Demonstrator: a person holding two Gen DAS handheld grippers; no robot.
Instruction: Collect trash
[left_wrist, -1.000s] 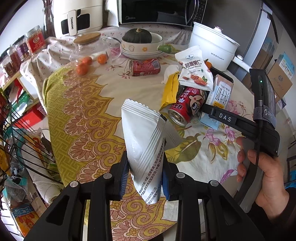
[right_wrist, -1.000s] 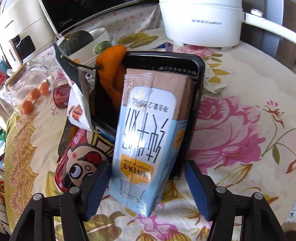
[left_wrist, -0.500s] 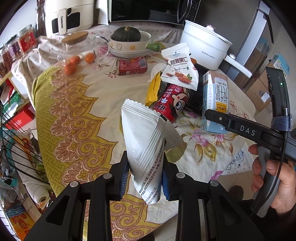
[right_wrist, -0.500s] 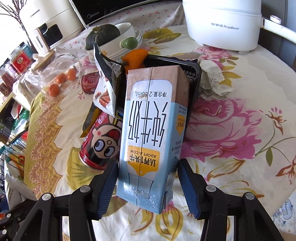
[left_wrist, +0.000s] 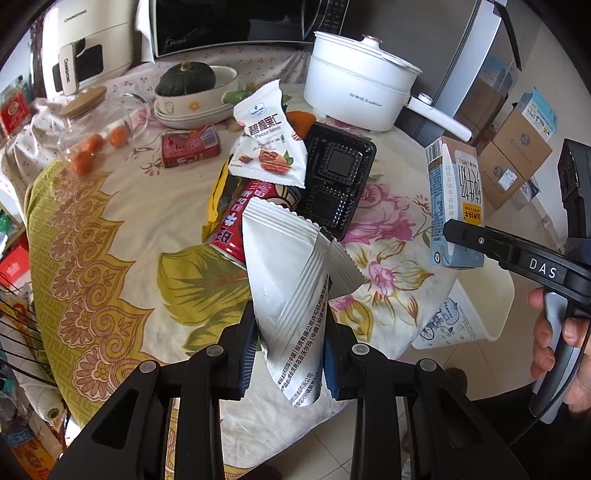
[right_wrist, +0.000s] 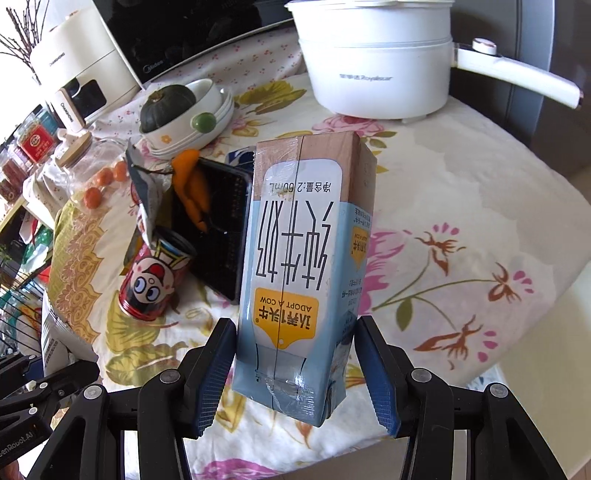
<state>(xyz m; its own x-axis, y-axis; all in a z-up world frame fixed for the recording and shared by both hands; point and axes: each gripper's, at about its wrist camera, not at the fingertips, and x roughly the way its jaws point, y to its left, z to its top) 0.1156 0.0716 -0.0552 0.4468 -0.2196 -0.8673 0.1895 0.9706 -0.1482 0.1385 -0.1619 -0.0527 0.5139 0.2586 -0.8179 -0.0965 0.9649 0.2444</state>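
the left gripper pinches a white wrapper above the near edge of the surface. the right gripper, which just narrowed, pinches a blue milk carton lifted above it.

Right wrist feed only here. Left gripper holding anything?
Observer: Yes. The left gripper is shut on a white foil packet.
Operator: Any bin near my carton?
Observer: A white open container shows past the edge of the table, below the milk carton held by the right gripper, whose jaws have just been closing on it.
Operator: More cans besides the cartoon can?
Observer: One red can lies on its side by the glass jar.
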